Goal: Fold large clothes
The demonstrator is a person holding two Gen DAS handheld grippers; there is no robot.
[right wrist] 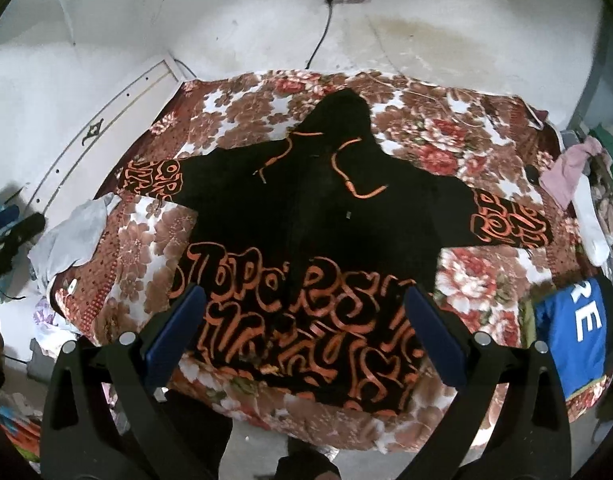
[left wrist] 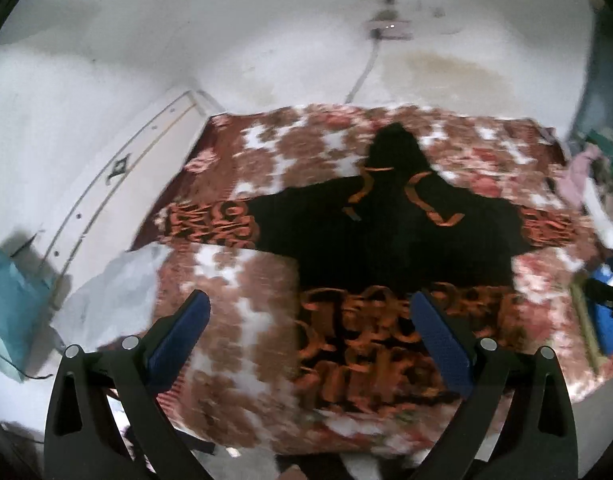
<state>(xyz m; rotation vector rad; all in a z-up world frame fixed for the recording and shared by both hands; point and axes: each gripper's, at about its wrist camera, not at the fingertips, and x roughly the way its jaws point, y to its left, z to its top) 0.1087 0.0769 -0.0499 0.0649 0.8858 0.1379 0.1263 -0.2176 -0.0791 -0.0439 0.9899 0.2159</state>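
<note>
A black hooded sweatshirt with orange lettering and orange drawstrings (right wrist: 306,216) lies flat, sleeves spread wide, on a bed covered by a floral red-and-brown blanket (right wrist: 446,160). Both the left gripper (left wrist: 310,332) and right gripper (right wrist: 304,326) hover above its hem, jaws wide apart and holding nothing. Folding appears not yet begun; the next move likely calls for pinching a sleeve or side edge.

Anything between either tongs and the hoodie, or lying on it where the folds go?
Nothing visible. The black hoodie lies spread flat on the floral blanket, sleeves out, only its own orange drawstrings on top. Both the left tongs and right tongs hover open above its hem, apart from it.
</note>
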